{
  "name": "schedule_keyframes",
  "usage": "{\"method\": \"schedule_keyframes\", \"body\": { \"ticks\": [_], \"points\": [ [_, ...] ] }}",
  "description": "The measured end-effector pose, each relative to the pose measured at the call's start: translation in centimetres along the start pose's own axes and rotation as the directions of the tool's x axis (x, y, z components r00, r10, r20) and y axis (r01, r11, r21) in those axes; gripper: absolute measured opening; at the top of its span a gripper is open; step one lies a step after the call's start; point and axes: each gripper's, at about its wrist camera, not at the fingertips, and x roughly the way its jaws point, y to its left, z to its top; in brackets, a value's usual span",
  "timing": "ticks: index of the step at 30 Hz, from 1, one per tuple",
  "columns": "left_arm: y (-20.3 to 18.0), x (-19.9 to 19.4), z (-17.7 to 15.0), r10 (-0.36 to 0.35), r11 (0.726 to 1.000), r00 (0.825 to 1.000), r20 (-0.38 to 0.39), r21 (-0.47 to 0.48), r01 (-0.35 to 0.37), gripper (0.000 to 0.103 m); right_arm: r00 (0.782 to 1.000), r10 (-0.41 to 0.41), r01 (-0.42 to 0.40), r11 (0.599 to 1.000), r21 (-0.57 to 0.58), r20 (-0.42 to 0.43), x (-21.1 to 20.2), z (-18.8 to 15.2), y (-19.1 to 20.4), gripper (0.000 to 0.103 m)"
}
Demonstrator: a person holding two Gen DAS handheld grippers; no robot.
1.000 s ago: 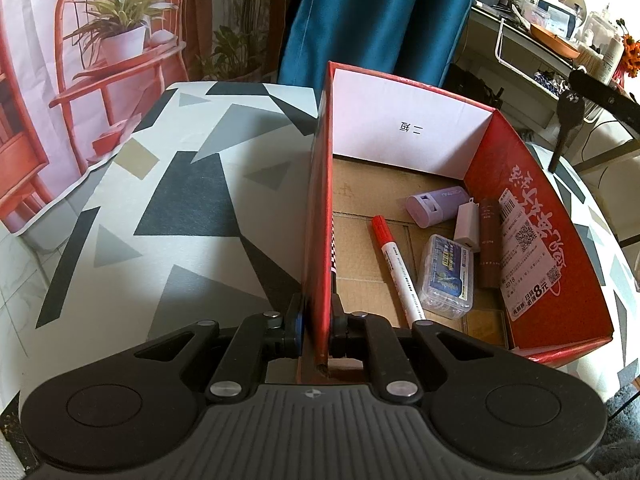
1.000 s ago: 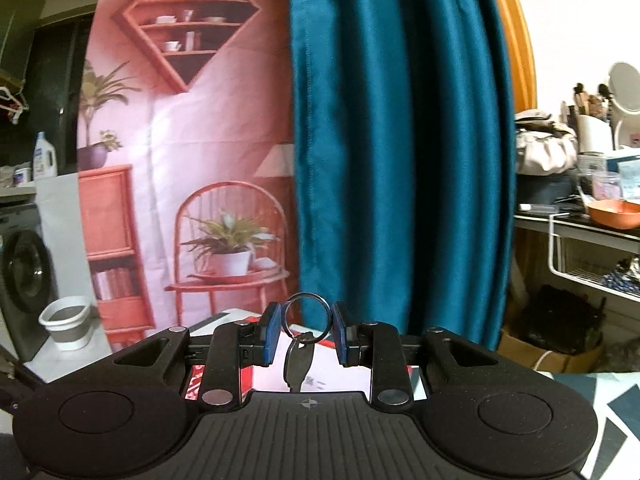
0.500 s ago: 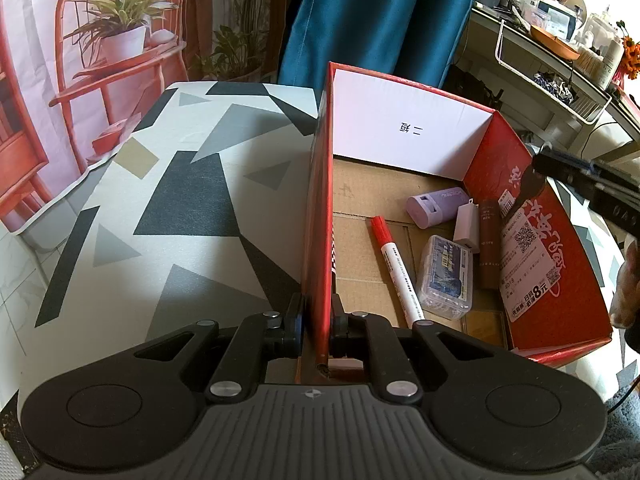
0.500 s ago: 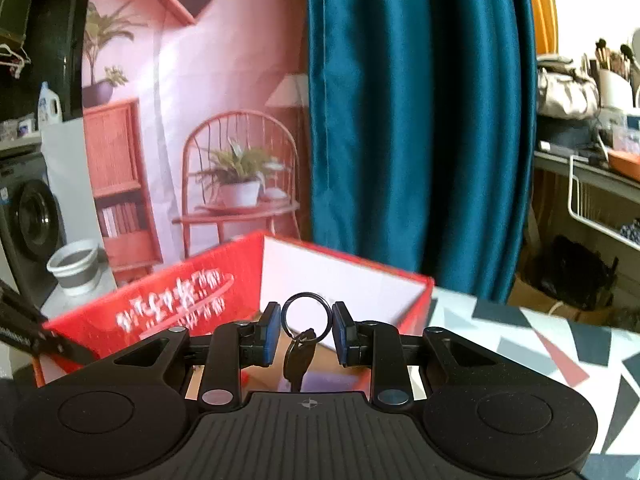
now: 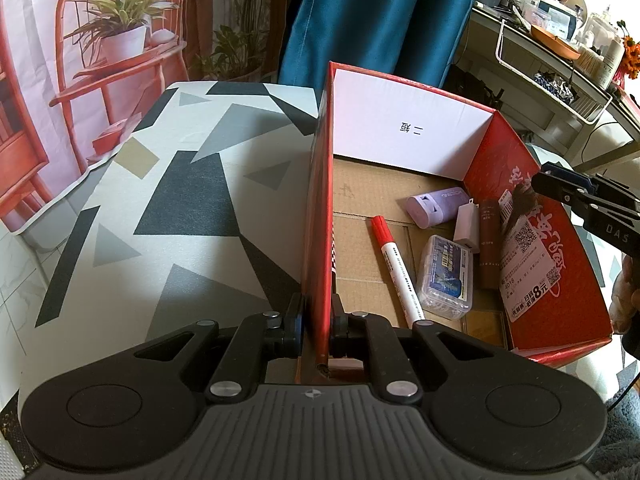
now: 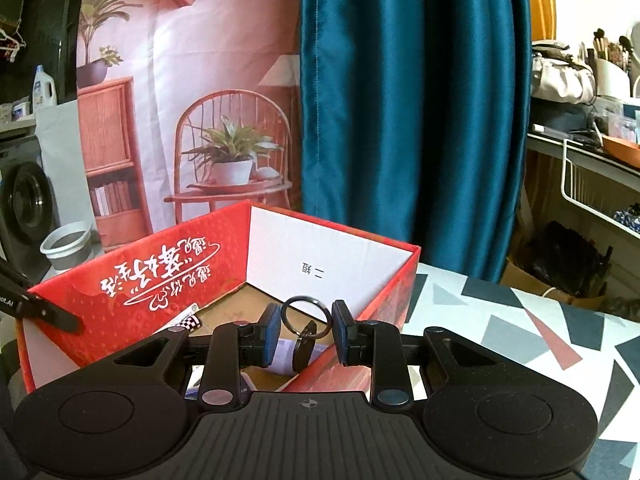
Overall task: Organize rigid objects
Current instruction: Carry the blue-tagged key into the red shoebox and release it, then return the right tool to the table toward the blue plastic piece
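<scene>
A red cardboard box stands on the patterned table. My left gripper is shut on the box's left wall. Inside lie a red-capped marker, a clear plastic case, a lilac tube, a white charger and a brown stick. My right gripper is over the box's right wall; its jaws stand apart, with a key ring and dark key between them, touching neither pad. It also shows in the left wrist view.
The table has a white cloth with grey and black shapes. A teal curtain hangs behind the box. A cluttered shelf stands at the right. A printed backdrop of a chair and plant is behind.
My right gripper has come down over the box and its jaws have opened, so the key ring is loose between them. My left gripper has not moved.
</scene>
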Motion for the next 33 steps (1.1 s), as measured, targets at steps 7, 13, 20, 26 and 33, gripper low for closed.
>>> {"method": "schedule_keyframes", "body": {
  "ticks": [7,13,20,26,33],
  "points": [
    [0.0,0.1,-0.1,0.0,1.0,1.0,0.0,-0.001,0.0,0.013,1.0,-0.013,0.013,1.0,0.009,0.022,-0.6,0.4,-0.2,0.033],
    [0.1,0.0,-0.1,0.0,1.0,1.0,-0.003,0.002,0.0,0.012,0.997,-0.063,0.062,0.998,0.024,0.048,-1.2,0.8,-1.3,0.036],
    [0.2,0.1,0.1,0.0,1.0,1.0,-0.013,0.0,0.0,0.012,0.993,-0.11,0.108,0.991,0.08,0.032,-1.5,-0.1,-3.7,0.036],
    [0.3,0.2,0.2,0.005,1.0,1.0,-0.02,-0.023,-0.006,0.013,0.989,-0.149,0.148,0.983,0.107,0.007,-1.7,-1.4,-5.7,0.036],
    [0.3,0.1,0.2,0.018,0.998,0.999,-0.03,-0.058,-0.02,0.013,0.982,-0.188,0.191,0.971,0.144,-0.03,-1.4,-3.3,-7.9,0.036]
  ]
}}
